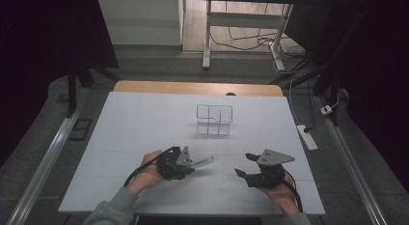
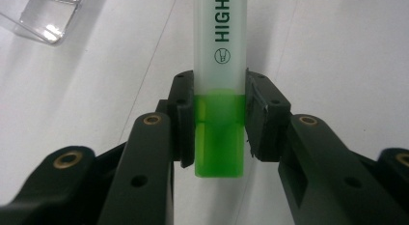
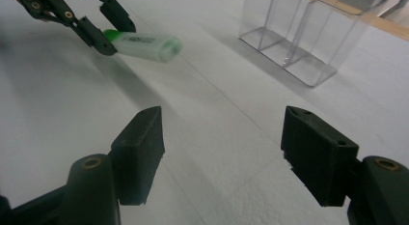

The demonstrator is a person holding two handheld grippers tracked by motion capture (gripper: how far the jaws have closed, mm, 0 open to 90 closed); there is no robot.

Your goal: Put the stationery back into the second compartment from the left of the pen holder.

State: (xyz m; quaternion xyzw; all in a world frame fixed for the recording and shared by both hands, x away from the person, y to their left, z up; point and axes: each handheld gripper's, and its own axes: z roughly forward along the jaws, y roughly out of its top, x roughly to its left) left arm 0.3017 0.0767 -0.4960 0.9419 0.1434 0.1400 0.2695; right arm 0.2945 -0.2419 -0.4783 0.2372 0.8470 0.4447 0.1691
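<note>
A green highlighter with a frosted cap is clamped at its green end between the pads of my left gripper. In the high view that left gripper holds the highlighter just above the white table, pointing right. The right gripper view catches the same highlighter at upper left, held by the other gripper. My right gripper is at the front right with its jaws apart and nothing between them; its gripper view has bare table between the fingers. A clear plastic divided holder stands upright mid-table.
The white table top has a wooden edge strip at the back. Beyond it are a desk frame and cables on the floor. A power strip lies off the table's right side. The clear holder stands beyond the right gripper.
</note>
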